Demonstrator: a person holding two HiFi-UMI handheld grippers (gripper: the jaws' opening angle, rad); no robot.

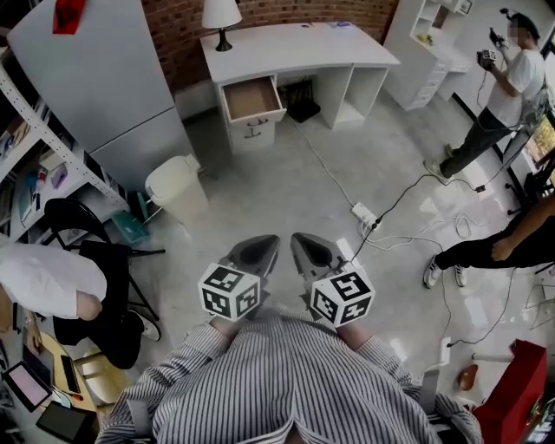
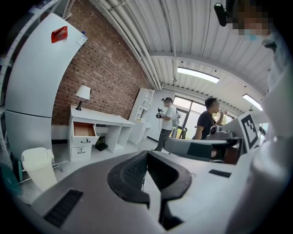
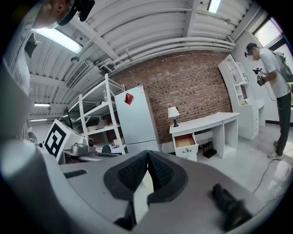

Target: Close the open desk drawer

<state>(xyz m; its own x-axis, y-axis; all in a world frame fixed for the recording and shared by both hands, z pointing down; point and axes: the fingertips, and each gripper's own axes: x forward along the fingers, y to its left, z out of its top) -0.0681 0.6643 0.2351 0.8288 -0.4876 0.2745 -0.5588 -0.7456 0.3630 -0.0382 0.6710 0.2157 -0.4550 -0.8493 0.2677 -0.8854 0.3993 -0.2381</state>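
A white desk (image 1: 295,43) stands against the brick wall far ahead. Its top drawer (image 1: 251,99) is pulled out, showing a bare wooden inside, with a closed drawer (image 1: 253,133) below it. The open drawer (image 2: 83,130) also shows small in the left gripper view, and the drawer (image 3: 185,141) again in the right gripper view. My left gripper (image 1: 257,251) and right gripper (image 1: 309,251) are held side by side close to my chest, several steps from the desk. Both are shut with nothing between the jaws.
A table lamp (image 1: 221,17) sits on the desk's left end. A white bin (image 1: 175,186) and a fridge (image 1: 95,78) stand left of the path. Cables and a power strip (image 1: 364,214) lie on the floor. One person (image 1: 499,87) stands at the right; another sits at the left.
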